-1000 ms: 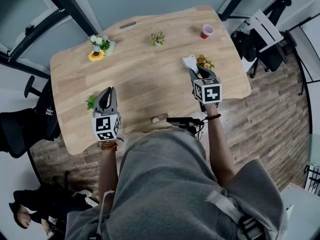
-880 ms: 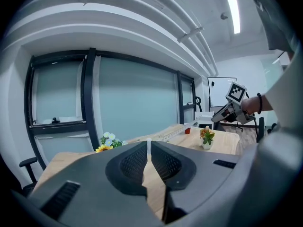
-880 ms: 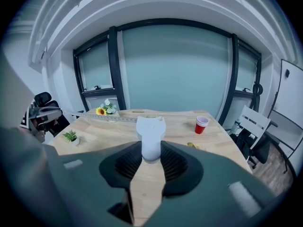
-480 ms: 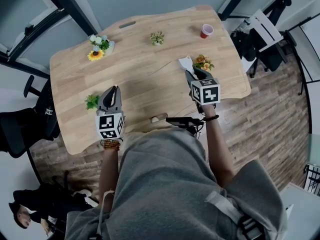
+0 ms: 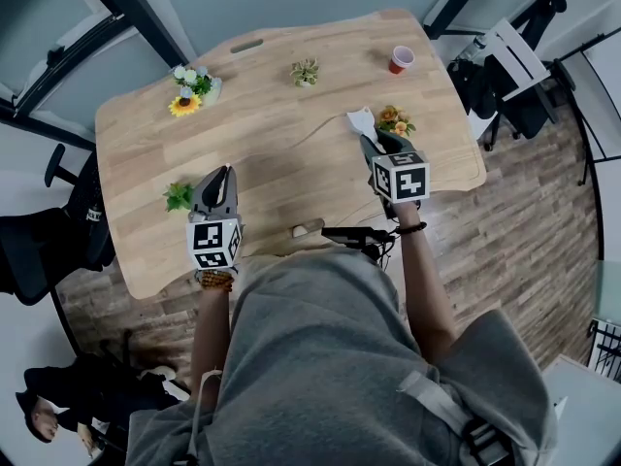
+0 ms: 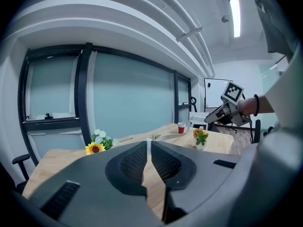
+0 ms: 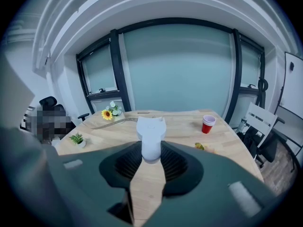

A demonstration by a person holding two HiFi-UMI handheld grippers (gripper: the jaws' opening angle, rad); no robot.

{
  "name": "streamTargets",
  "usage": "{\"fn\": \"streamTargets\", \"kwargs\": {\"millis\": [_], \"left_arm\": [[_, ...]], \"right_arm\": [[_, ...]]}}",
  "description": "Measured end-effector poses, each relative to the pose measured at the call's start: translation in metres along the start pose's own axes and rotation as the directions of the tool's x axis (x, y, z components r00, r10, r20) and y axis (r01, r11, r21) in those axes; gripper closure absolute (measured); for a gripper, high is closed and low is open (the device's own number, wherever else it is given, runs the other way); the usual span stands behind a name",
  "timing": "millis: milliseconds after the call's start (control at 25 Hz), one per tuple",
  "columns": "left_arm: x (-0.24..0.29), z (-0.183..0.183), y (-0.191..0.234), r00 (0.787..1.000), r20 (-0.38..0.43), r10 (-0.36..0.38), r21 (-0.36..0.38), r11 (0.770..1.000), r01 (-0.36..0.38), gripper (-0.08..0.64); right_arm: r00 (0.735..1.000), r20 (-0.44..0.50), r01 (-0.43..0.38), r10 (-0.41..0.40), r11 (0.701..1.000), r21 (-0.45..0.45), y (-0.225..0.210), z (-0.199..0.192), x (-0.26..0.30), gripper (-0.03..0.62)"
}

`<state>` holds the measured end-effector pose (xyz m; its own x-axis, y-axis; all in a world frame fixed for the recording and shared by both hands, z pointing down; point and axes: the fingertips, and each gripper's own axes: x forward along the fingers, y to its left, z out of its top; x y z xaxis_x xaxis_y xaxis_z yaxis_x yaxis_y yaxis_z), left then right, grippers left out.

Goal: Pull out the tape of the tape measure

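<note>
Right gripper [image 5: 370, 140] clamps tape measure [image 7: 150, 132]; left gripper [image 5: 222, 175] pinches tape [image 6: 148, 146]; both barely shifted.

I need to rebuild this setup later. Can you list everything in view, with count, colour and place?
table: 1, light wood, centre
sunflower bouquet: 1, yellow and white, far left of the table
succulent: 1, green, far middle
cup: 1, red, far right
orange flowers: 1 pot, beside the right gripper
green plant: 1, near left edge
tape measure: 1, white, in the right gripper
tape: 1 thin white strip, in the left gripper
chairs: 2, black at left, white at right
bystander: 1, dark clothes, lower left
left gripper: 1, dark grey, shut on tape
right gripper: 1, dark grey, shut on tape measure
</note>
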<state>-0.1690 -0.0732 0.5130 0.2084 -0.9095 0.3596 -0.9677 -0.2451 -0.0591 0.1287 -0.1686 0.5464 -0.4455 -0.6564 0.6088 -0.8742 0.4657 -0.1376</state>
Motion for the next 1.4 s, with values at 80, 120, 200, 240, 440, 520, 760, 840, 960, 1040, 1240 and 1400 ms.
{"fn": "streamTargets", "kwargs": {"millis": [80,120,200,240,440,520,760,840,960,1040,1240,1400], "left_arm": [[0.001,0.0,-0.002,1.0,0.0,-0.005,0.001,1.0,0.005,0.526],[0.001,0.0,-0.003,1.0,0.0,-0.006,0.001,1.0,0.006,0.526],[0.002,0.0,-0.005,1.0,0.0,-0.009,0.001,1.0,0.009,0.526],[0.002,0.0,-0.005,1.0,0.001,-0.011,0.0,1.0,0.011,0.526],[0.004,0.0,-0.005,1.0,-0.004,-0.012,-0.004,1.0,0.012,0.526],[0.005,-0.002,-0.004,1.0,-0.011,-0.011,-0.004,1.0,0.011,0.526],[0.006,-0.014,-0.001,0.999,-0.044,-0.008,-0.016,1.0,0.007,0.526],[0.007,-0.018,0.001,0.998,-0.055,-0.005,-0.019,1.0,0.004,0.526],[0.009,-0.026,0.005,0.997,-0.074,-0.001,-0.025,1.0,-0.001,0.526],[0.01,-0.03,0.008,0.997,-0.083,0.005,-0.03,1.0,-0.008,0.526],[0.01,-0.039,0.016,0.994,-0.104,0.021,-0.045,0.999,-0.026,0.526],[0.011,-0.046,0.022,0.993,-0.119,0.029,-0.058,0.998,-0.036,0.526]], "right_arm": [[1.0,-0.001,-0.004,0.004,1.0,-0.003,0.002,0.0,0.001,0.462],[1.0,-0.001,-0.007,0.007,1.0,-0.005,0.003,0.0,0.002,0.462],[1.0,-0.002,-0.011,0.011,1.0,-0.008,0.004,0.0,0.003,0.462],[1.0,-0.003,-0.013,0.013,1.0,-0.009,0.004,0.001,0.003,0.462],[1.0,-0.014,-0.023,0.023,1.0,-0.018,0.008,0.001,0.008,0.462],[0.999,-0.018,-0.03,0.029,0.999,-0.018,0.01,0.0,0.01,0.462],[0.998,-0.038,-0.056,0.055,0.998,-0.022,0.019,0.0,0.02,0.462],[0.997,-0.044,-0.063,0.062,0.998,-0.029,0.021,0.0,0.023,0.462],[0.996,-0.054,-0.076,0.074,0.996,-0.037,0.026,0.0,0.03,0.462],[0.995,-0.062,-0.085,0.083,0.995,-0.045,0.029,0.001,0.034,0.462],[0.993,-0.074,-0.101,0.096,0.993,-0.059,0.035,0.002,0.044,0.462],[0.99,-0.079,-0.119,0.114,0.991,-0.057,0.04,0.004,0.052,0.462]]}}
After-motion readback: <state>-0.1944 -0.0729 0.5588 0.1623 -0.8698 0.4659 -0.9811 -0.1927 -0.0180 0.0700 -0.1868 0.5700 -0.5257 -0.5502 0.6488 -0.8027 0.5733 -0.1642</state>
